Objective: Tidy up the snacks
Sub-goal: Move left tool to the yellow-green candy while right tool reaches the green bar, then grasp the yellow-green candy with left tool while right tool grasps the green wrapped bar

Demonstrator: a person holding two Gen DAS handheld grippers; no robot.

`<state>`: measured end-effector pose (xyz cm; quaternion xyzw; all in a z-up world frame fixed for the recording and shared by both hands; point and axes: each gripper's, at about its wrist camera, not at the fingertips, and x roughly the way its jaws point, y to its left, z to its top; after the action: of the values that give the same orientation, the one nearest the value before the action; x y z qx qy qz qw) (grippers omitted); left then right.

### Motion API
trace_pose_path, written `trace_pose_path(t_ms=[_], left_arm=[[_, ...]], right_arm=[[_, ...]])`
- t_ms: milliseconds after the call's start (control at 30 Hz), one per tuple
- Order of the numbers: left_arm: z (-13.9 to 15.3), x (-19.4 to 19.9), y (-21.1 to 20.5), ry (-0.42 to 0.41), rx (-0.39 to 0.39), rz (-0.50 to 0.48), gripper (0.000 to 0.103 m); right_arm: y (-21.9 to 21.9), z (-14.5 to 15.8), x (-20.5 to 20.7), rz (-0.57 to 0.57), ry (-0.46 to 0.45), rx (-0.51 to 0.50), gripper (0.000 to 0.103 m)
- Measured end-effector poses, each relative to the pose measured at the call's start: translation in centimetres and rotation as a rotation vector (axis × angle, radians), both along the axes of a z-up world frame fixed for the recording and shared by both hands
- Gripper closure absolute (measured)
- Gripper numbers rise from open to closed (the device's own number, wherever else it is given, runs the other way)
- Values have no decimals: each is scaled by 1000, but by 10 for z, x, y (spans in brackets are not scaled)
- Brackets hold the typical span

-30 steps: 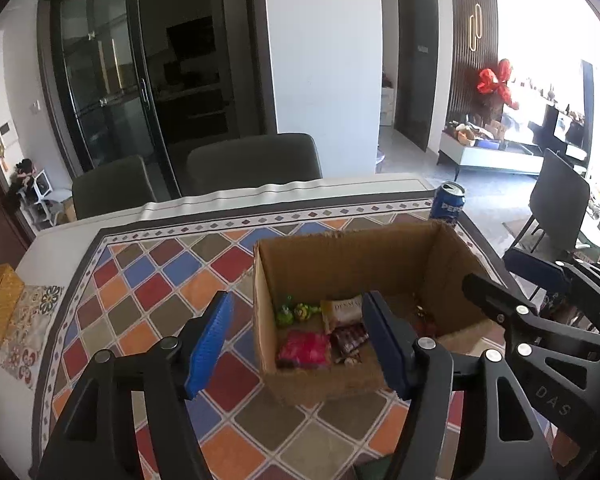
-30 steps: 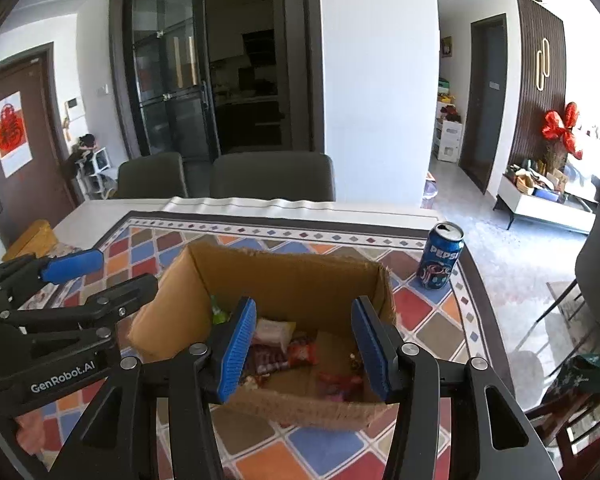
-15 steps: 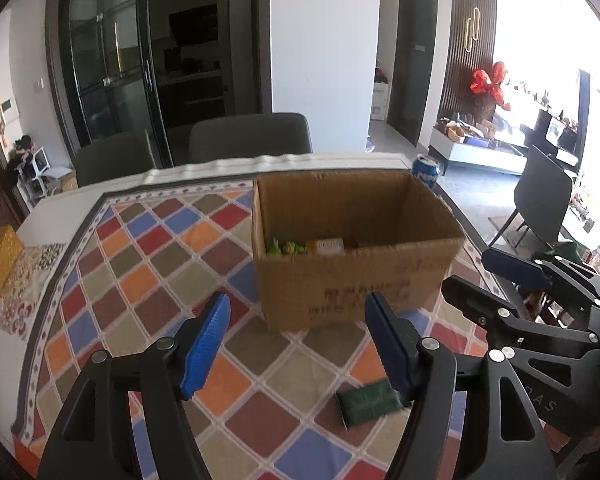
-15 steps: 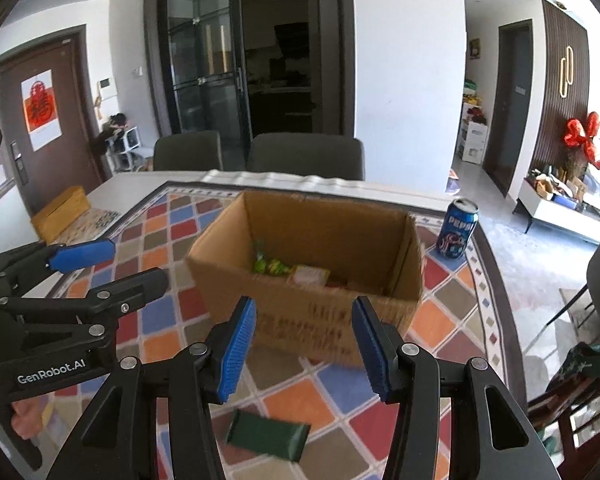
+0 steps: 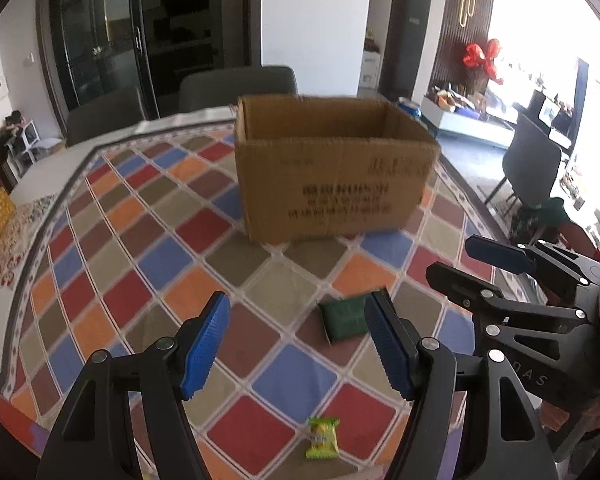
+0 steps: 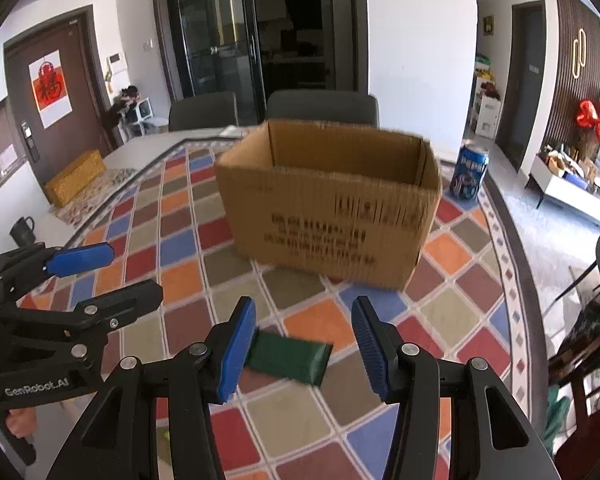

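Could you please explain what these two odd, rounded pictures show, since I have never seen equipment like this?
There is no robot here. A person holds a hand-held two-finger gripper in each hand, and a wide-angle camera on each looks forward along its fingers. One picture is taken from the left gripper, the other from the right gripper; each also catches the other gripper at its edge.

Both look down at a table covered with a colourful diamond-patterned tablecloth. On it stands an open brown cardboard box; its inside cannot be seen from here. In front of the box lies a flat dark green snack packet, and nearer the left camera a small yellow-green sweet wrapper. A blue drink can stands behind the box.

Both grippers are open and hold nothing; the green packet lies on the cloth beyond their blue pads.
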<state>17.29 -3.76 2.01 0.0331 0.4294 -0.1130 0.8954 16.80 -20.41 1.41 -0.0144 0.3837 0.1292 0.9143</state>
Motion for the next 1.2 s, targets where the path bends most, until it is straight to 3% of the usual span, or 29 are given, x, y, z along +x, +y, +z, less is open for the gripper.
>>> trace_pose_path(t_ms=[767,1067,1200], left_arm=[[-101,-40,-4,328,16,-63,35],[-131,-36,-9,411,38,-78,48],[-132,-37,-13,391,74,-77,51]], right_arm=[[9,-93,-43,78,270,-61,52],[10,-119,-49,70,352,-67,52],[10,-122,-49,71,369,-66,52]])
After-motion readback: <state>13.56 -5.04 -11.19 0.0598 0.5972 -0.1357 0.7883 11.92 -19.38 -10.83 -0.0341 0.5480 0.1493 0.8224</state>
